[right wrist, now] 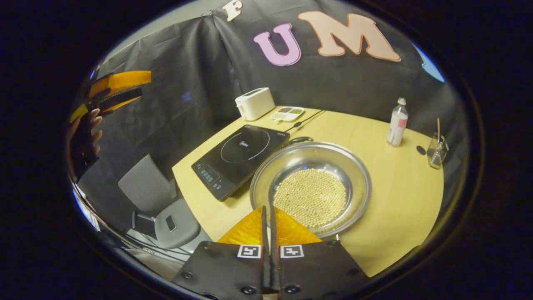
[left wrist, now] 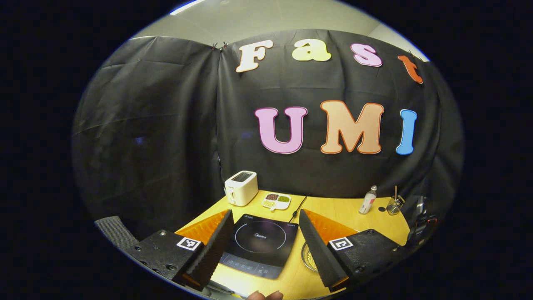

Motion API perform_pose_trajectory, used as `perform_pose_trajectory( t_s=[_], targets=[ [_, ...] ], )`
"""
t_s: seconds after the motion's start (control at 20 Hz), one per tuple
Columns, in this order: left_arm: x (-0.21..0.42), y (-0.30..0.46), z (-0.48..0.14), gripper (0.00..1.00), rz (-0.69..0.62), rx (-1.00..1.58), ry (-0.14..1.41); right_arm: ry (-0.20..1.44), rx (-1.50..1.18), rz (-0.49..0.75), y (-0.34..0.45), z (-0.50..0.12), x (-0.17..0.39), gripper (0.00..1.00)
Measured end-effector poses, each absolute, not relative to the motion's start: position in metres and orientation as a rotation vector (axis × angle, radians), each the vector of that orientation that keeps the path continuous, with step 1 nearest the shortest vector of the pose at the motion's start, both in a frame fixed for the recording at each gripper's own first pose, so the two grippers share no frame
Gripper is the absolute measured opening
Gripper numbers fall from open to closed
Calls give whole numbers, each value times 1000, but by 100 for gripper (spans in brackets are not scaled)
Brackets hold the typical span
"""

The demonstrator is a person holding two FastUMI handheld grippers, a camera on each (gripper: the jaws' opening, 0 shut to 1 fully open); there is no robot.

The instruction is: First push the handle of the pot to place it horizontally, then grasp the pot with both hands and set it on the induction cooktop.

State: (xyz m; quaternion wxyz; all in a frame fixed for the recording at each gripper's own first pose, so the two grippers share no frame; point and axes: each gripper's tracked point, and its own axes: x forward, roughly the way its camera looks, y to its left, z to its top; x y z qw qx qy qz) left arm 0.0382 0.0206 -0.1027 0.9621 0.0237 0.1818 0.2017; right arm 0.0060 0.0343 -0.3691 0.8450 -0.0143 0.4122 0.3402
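A wide steel pot (right wrist: 358, 175) holding pale beans stands on the wooden table, just right of the black induction cooktop (right wrist: 237, 156). A loop handle (right wrist: 300, 140) shows at its far rim. My right gripper (right wrist: 267, 208) is shut, with its tips together over the pot's near rim; what lies under them is hidden. My left gripper (left wrist: 266, 214) is open and high above the table, with the cooktop (left wrist: 260, 246) framed between its fingers and a sliver of the pot (left wrist: 309, 256) by the right finger. In the right gripper view a hand (right wrist: 85, 129) holds that left gripper (right wrist: 112, 89) up at the far left.
A white toaster (right wrist: 255, 103), a divided dish (right wrist: 288, 113) and the cooktop's cable (right wrist: 308, 118) sit at the back. A bottle (right wrist: 397, 123) and a glass holder (right wrist: 437, 150) stand at the right. A grey chair (right wrist: 166, 208) is beyond the table's left edge.
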Motion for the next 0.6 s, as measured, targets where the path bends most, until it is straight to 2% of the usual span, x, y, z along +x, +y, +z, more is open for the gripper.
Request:
perform_pose_trajectory(
  t_s=[0.1,0.15,0.3,0.45,0.55,0.6],
  targets=[
    [38,17,-108,96,410,44,378,913,-76,741,31,-391,-2,3],
    [38,15,-109,93,408,43,381,937,-73,751,30,-400,-7,0],
    [37,15,-113,96,415,50,395,988,-64,747,23,-416,-14,3],
    [40,11,-116,95,414,50,405,1058,-68,741,13,-439,-21,0],
    [42,10,-116,93,409,63,409,1087,-86,739,7,-451,-22,3],
    [42,10,-115,96,408,70,411,1100,-110,725,1,-458,-21,3]
  ],
)
